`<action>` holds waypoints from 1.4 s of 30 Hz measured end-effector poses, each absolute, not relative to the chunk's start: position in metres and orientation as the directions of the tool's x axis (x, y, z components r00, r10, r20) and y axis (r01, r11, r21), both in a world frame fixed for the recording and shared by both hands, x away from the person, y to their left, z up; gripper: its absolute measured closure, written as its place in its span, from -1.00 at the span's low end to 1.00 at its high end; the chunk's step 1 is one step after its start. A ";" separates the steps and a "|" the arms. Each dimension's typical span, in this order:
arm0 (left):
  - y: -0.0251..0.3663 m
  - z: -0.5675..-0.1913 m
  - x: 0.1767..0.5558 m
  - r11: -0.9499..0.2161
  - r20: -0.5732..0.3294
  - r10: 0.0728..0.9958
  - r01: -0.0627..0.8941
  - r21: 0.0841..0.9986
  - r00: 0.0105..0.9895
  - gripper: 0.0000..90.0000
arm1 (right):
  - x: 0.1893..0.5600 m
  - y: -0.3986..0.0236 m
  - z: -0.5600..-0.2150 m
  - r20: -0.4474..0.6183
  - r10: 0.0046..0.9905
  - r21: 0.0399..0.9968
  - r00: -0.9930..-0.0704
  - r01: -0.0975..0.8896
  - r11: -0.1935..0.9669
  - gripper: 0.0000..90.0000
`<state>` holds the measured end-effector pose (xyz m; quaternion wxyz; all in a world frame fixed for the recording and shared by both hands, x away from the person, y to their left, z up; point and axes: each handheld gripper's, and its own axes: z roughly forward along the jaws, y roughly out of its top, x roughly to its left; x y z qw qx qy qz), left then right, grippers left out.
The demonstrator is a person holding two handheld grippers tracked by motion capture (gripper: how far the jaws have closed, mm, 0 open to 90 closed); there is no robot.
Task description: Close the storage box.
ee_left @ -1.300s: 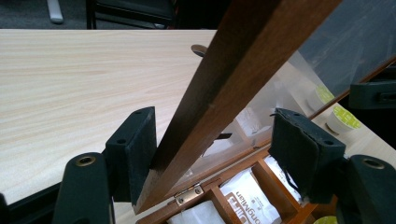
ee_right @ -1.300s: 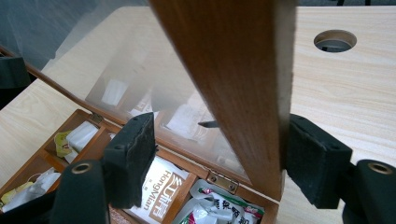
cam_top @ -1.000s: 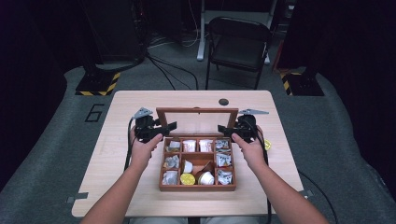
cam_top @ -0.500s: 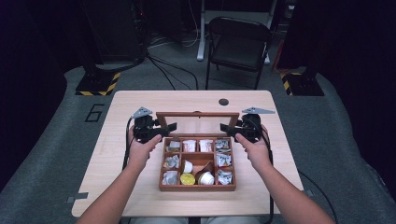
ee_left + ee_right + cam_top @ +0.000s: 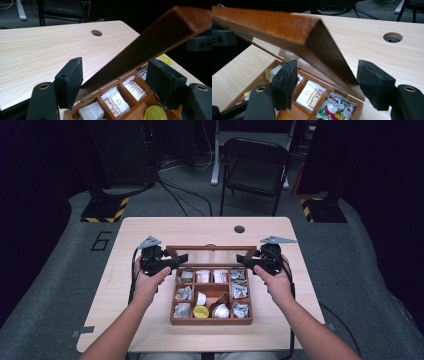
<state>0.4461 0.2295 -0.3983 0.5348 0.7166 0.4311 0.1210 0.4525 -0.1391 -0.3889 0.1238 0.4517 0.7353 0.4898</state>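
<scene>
Since the earlier frame the hinged brown wooden lid [image 5: 209, 249] stands higher; our left gripper [image 5: 181, 259] has just been opening, both grippers' [image 5: 243, 259] jaws apart around its ends. We judge that next we push it fully back.

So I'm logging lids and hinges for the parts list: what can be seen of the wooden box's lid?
The lid is a reddish-brown wooden frame, glossy, hinged along the far edge of the compartmented box. It stands raised, roughly upright and tilted, over the sachets and cups. A small metal hinge shows at each back corner in the gripper views. The left gripper and right gripper straddle its two side edges; their pads stand off the wood, jaws partly open, the left having just opened further.
</scene>
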 end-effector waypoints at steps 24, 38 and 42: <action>0.235 -0.383 0.416 -0.078 -0.266 0.730 0.463 0.883 0.630 -0.33 | 0.428 -0.148 -0.376 0.246 0.763 0.842 -0.597 0.521 0.136 -0.26; 0.230 -0.401 0.374 -0.235 -0.072 0.743 0.361 0.902 0.665 -0.34 | 0.391 -0.154 -0.398 0.241 0.746 0.840 -0.620 0.518 0.159 -0.24; 0.235 -0.408 0.366 -0.193 -0.130 0.744 0.396 0.898 0.655 -0.36 | 0.383 -0.155 -0.404 0.233 0.743 0.844 -0.627 0.510 0.165 -0.23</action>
